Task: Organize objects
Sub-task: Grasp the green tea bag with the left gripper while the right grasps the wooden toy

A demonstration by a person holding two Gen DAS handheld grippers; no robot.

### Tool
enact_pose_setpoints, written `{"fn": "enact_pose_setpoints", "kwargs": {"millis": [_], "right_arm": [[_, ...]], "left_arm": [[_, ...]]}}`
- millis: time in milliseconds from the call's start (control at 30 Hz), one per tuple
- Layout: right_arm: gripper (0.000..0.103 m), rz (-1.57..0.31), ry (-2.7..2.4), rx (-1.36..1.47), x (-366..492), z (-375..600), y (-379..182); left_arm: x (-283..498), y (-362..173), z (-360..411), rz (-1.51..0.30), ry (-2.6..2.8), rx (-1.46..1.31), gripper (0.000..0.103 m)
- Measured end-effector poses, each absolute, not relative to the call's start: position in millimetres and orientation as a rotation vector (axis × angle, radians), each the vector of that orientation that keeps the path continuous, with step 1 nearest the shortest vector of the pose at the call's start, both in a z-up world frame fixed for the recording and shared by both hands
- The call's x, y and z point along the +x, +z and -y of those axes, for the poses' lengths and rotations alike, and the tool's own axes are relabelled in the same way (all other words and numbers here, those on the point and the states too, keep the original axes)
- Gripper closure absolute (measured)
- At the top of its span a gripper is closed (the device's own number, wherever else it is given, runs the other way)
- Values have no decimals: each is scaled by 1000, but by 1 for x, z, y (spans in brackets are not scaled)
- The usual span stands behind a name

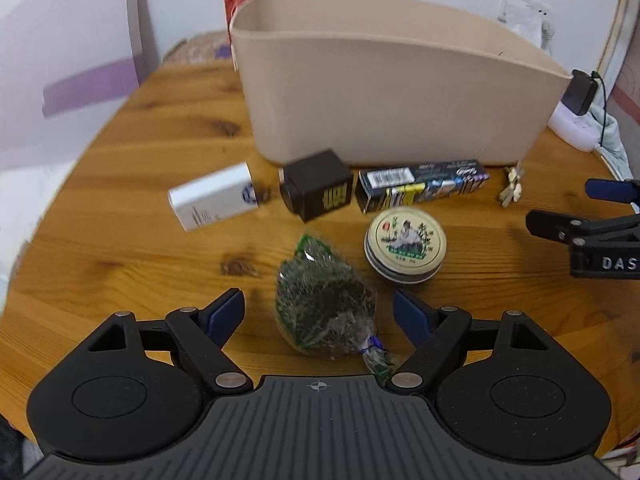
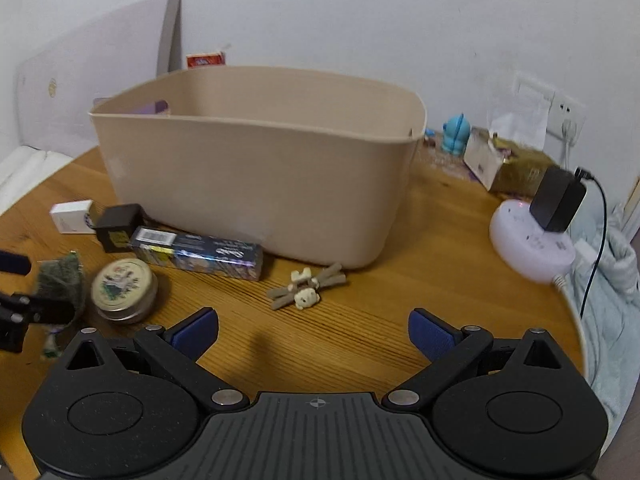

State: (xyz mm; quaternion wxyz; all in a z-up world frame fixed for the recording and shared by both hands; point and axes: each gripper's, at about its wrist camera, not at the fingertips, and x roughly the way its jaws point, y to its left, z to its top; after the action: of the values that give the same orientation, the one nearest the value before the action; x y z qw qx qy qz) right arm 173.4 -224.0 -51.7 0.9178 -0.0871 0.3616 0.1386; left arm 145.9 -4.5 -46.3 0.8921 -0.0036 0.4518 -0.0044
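A beige plastic tub [image 1: 392, 92] stands on the round wooden table [image 1: 120, 184]; it also shows in the right wrist view [image 2: 256, 176]. In front of it lie a white box [image 1: 214, 200], a black adapter [image 1: 318, 186], a long dark printed box [image 1: 420, 188], a round tin [image 1: 405, 243], a small bear hair clip [image 1: 512, 188] and a clear bag of dried herbs [image 1: 324, 304]. My left gripper [image 1: 320, 316] is open with its fingers on either side of the herb bag. My right gripper [image 2: 314, 332] is open and empty, just short of the hair clip [image 2: 306, 286].
A white round power strip [image 2: 532, 240] with a black plug [image 2: 558, 200] sits at the table's right edge, with a cable hanging off. A tissue box [image 2: 504, 160], a blue figurine [image 2: 454, 136] and a red carton [image 2: 206, 60] stand behind the tub.
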Motion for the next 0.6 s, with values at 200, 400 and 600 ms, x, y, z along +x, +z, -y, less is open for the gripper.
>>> {"fn": "enact_pose_setpoints", "kwargs": {"millis": [200, 400, 600], "right_arm": [[9, -771, 274, -152, 193, 223, -71], [18, -783, 277, -138, 210, 217, -79], [46, -752, 269, -102, 218, 212, -80]], "left_arm": [[154, -53, 0, -965, -11, -39, 25], [164, -51, -1, -954, -10, -22, 43], [166, -50, -3, -945, -26, -33, 53]]}}
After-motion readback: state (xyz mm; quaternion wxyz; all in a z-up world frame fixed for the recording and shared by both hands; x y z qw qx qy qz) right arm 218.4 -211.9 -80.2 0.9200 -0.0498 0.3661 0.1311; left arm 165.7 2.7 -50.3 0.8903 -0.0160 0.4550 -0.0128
